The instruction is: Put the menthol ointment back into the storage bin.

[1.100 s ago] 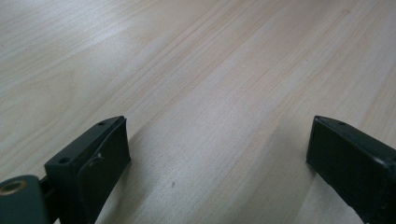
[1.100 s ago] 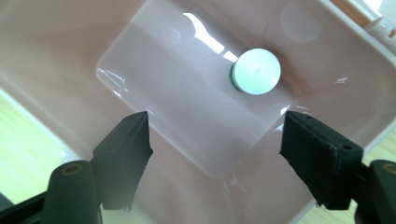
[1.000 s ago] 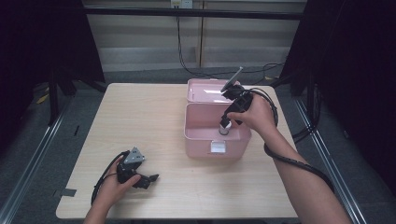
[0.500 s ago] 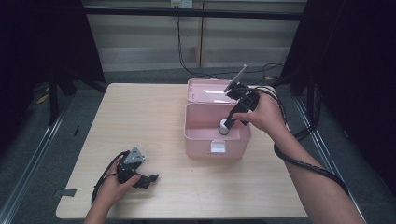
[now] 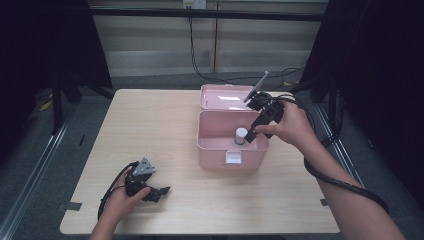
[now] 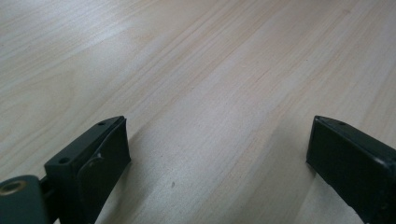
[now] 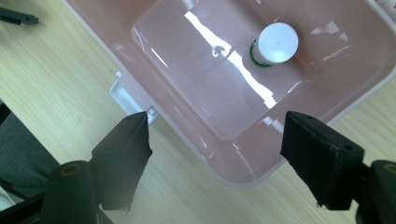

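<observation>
- Pink plastic box sits at the centre right of the high view on the table, lid thrown back; a white-capped bottle stands upright inside, near the box's right wall.
- The right gripper hangs over the box's near rim, fingers wide apart and empty. Dropping straight down from here, I judge one finger could catch the rim and tip or drag the box.
- A sideways approach could knock the slim bottle over.
- The left gripper rests low on bare wood at the lower left, fingers apart, holding nothing, so the box stands unbraced.
</observation>
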`<state>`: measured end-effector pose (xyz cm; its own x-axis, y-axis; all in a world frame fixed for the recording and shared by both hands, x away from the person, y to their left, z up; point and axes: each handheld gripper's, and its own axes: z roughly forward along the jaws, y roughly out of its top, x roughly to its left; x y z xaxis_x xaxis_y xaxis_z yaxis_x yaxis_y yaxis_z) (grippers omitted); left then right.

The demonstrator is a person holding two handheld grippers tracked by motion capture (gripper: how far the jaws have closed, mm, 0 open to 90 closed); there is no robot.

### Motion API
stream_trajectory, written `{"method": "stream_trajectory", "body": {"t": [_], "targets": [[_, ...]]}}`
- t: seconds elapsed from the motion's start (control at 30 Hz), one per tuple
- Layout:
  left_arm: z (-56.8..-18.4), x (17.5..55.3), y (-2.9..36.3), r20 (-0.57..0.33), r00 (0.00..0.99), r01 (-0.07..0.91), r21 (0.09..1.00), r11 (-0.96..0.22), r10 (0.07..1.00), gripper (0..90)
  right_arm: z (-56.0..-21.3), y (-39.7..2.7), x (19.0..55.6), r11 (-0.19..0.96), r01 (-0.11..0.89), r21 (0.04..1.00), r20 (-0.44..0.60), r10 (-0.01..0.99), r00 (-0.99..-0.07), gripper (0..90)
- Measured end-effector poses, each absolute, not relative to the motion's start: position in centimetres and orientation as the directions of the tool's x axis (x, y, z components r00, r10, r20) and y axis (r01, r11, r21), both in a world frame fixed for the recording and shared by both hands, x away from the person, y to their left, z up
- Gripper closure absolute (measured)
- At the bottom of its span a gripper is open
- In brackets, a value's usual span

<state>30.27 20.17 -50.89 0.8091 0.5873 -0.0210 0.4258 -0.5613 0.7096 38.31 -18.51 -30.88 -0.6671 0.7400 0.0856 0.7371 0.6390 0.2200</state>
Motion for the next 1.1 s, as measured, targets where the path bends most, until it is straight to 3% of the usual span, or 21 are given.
{"method": "stream_trajectory", "body": {"t": [1.1], "targets": [[-50.9, 30.3, 20.2, -0.021, 0.81, 0.426, 0.708, -0.563, 0.586, 5.4, -31.7, -22.0, 32.9, 0.684, 0.682, 0.258, 0.116, 0.679, -0.725, 18.8]]}}
